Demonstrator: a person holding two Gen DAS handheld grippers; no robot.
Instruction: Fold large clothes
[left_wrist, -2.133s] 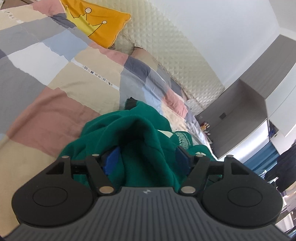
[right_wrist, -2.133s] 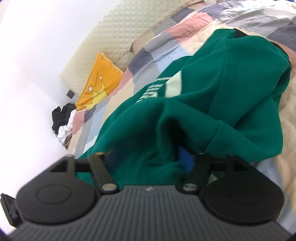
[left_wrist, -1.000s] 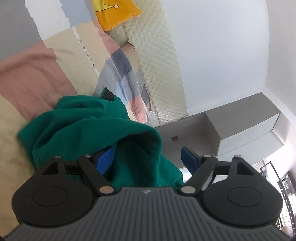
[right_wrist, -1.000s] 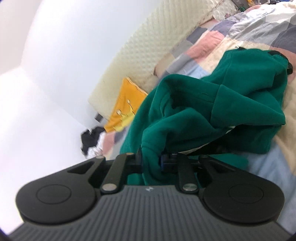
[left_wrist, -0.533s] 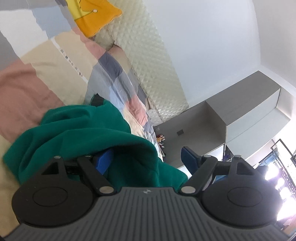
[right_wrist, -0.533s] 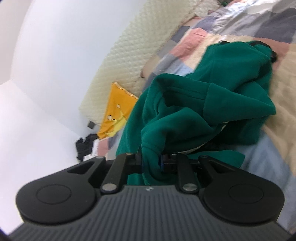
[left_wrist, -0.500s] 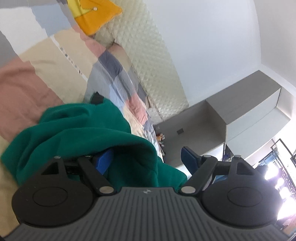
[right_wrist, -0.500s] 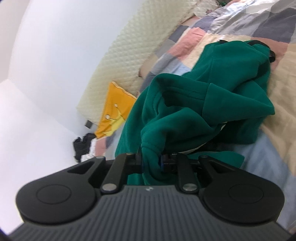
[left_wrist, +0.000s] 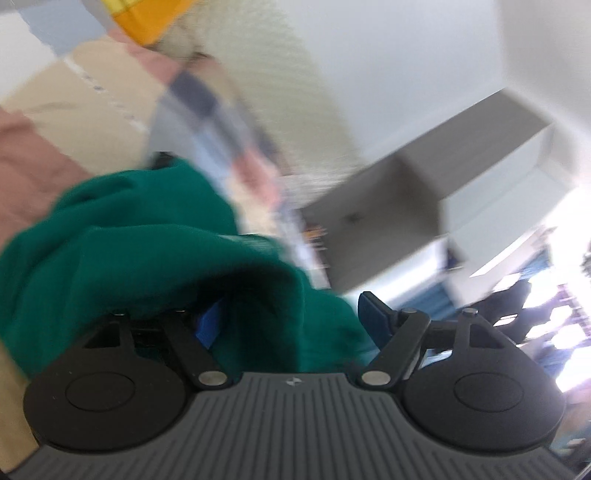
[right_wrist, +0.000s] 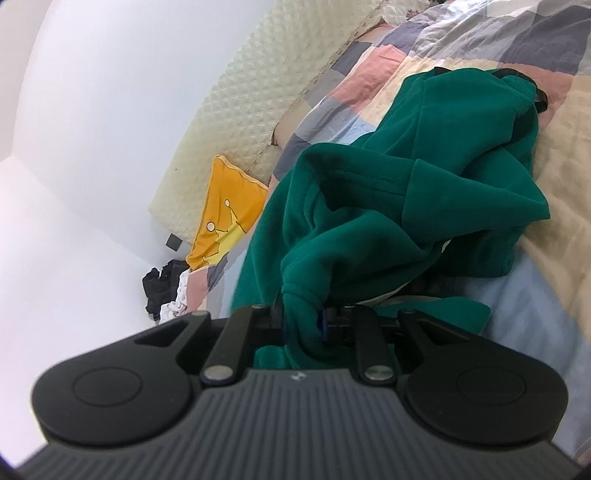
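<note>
Sweatshirt (right_wrist: 406, 206), green, lies bunched on our patchwork bed (right_wrist: 554, 155); our right claw (right_wrist: 303, 325) clamps its hem, our left claw (left_wrist: 291, 317) gapes around a fold

Left hand-held gripper (left_wrist: 291, 321): standing wide open, blue pads (left_wrist: 371, 315) well apart, the left pad tucked beneath a fold of the green garment (left_wrist: 122, 236) and the right pad showing bare beside that fold. Tilting upward over the garment; view blurring. Right hand-held gripper (right_wrist: 303, 319): pinching a bunched edge of the same garment, jaws drawn close with only the cloth between them, linkage arms folding inward. Pointing low along the garment, the cloth rising from between the fingers (right_wrist: 322, 320) and draping forward.
</note>
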